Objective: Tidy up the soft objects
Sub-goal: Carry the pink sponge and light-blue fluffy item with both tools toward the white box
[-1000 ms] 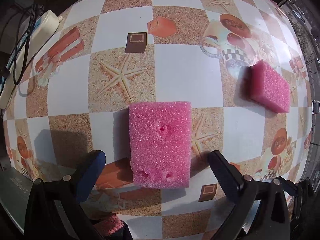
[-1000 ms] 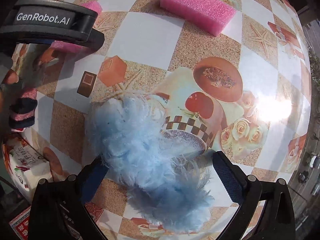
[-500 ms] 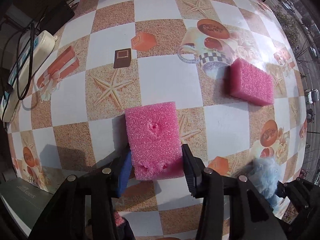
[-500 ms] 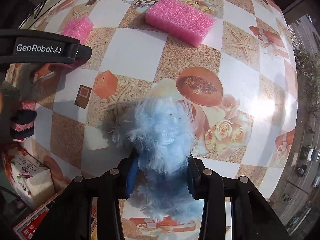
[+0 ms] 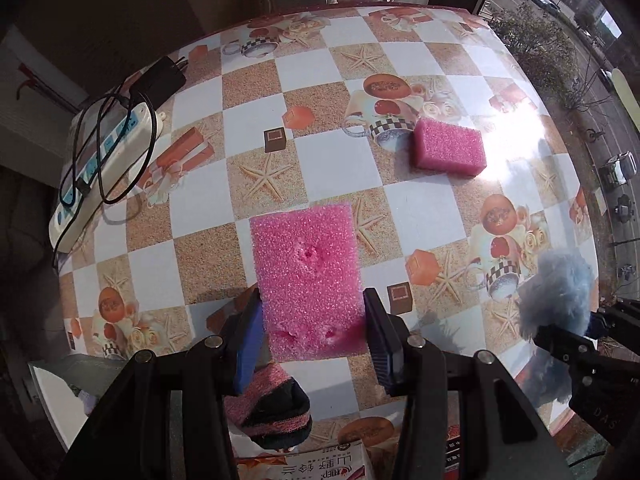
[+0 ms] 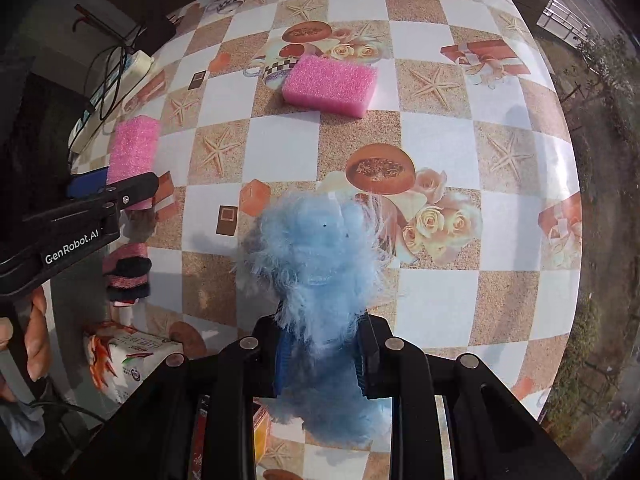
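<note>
My left gripper [image 5: 312, 320] is shut on a large pink foam sponge [image 5: 306, 268] and holds it above the table; the sponge also shows in the right wrist view [image 6: 134, 146]. My right gripper [image 6: 322, 338] is shut on a fluffy light-blue plush [image 6: 320, 256], lifted off the table; the plush shows at the right of the left wrist view [image 5: 556, 292]. A second pink sponge [image 5: 448, 146] lies on the checkered tablecloth further back, also visible in the right wrist view [image 6: 330, 84].
A pink-and-black sock [image 5: 272, 408] lies at the table's near edge beside a printed packet [image 5: 304, 464]. A white power strip with black cables [image 5: 100, 160] lies along the left edge. The table edge [image 5: 576, 152] drops off on the right.
Both grippers closed from open, the left on the pink sponge and the right on the blue plush, then rose and pulled back from the table, lifting both objects.
</note>
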### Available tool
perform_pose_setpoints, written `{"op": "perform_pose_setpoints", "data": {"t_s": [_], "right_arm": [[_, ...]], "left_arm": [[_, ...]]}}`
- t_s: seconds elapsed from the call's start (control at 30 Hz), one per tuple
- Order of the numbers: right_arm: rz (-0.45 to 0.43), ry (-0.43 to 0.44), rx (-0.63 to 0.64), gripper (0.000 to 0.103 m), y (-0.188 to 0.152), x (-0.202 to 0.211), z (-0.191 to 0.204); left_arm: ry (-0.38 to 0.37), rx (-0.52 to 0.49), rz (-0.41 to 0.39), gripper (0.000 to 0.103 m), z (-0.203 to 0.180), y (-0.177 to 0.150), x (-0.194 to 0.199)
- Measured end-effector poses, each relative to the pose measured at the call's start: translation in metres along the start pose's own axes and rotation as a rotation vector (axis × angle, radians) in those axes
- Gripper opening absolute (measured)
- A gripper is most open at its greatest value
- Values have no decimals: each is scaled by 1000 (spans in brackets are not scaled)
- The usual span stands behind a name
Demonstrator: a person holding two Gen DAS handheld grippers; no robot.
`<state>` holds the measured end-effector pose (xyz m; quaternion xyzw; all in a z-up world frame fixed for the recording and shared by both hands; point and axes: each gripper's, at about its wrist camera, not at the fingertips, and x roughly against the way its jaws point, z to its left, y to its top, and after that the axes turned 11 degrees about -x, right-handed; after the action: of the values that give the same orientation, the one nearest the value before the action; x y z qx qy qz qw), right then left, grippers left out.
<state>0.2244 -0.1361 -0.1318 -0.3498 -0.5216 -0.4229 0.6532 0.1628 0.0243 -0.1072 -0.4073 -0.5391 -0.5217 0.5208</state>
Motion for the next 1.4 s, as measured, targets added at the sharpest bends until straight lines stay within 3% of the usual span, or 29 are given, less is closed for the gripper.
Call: {"op": "perform_pose_setpoints", "data": {"t_s": [0.27,0.67,1.07,1.4], "right_arm": [[-60,36,-36,27,-22,51,3],[-127,45,-1,27,-66,109,39],[-125,49,59,27,-124,125,92],[-59,67,160,27,-164,105,151]], "left_arm": [[3,-15,-51,51,4,-39,43],[4,-39,-91,51,5,-104,90],[-1,-27,-116,51,20,-164,113],[28,52,-128,51,55,-207,122]]}}
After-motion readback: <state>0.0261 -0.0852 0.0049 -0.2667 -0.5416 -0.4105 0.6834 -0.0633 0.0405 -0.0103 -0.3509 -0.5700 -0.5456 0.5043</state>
